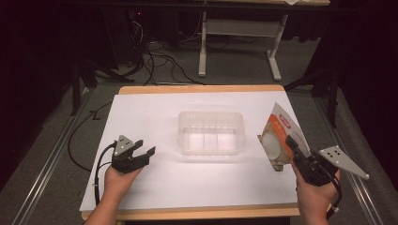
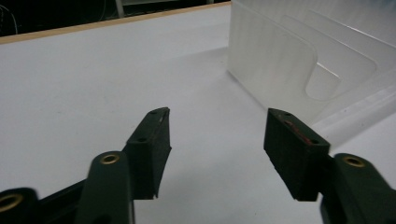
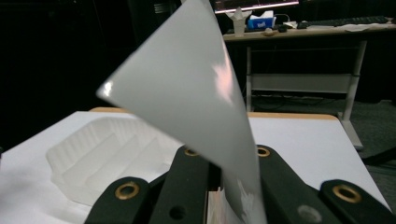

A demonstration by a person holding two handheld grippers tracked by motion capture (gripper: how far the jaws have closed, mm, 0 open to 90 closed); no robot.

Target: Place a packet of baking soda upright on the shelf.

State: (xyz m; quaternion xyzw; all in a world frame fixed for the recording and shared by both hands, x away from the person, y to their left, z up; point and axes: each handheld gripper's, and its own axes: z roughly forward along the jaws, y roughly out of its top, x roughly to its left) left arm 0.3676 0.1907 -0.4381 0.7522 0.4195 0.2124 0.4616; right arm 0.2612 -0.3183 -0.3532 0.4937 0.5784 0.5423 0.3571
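High view: the right gripper (image 1: 292,149), at the lower right of the frame, is clamped on a flat packet (image 1: 280,136) with a round white disc, held tilted above the tabletop's (image 1: 155,108) right edge. A clear plastic tray (image 1: 212,135) sits at frame centre, with bare white surface on all sides. The left gripper (image 1: 143,151), lower left, has its jaws parted on nothing

Left gripper view: the jaws stand apart over bare tabletop; the tray's ribbed corner (image 2: 280,70) lies upper right, clear of them

Right gripper view: the packet's pale back (image 3: 196,93) rises from the closed jaws; the tray (image 3: 107,154) lies lower left, apart
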